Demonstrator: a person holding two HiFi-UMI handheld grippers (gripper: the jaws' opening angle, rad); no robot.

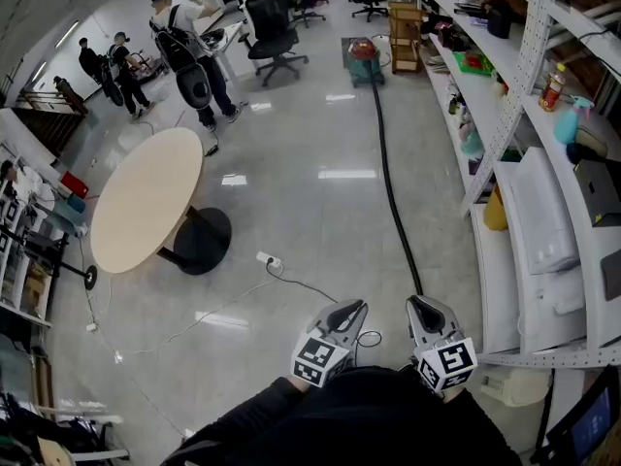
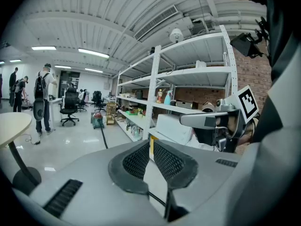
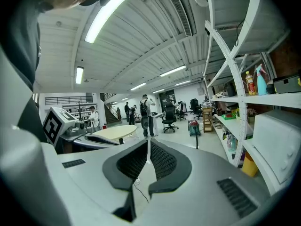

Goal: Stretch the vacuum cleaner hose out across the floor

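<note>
My left gripper (image 1: 354,306) and right gripper (image 1: 419,304) have their jaws closed and empty; the long black hose (image 1: 391,192) lies straight along the glossy grey floor (image 1: 310,144).

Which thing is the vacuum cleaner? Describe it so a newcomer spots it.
Follow the long white shelving on the right to its far end. The vacuum cleaner stands on the floor there beside a wooden rack; it alone is red-topped, with a black hose trailing from it.

Bright ceiling strip lights (image 3: 106,13), floor (image 1: 320,163) glare, perhaps soft fisheye edges
</note>
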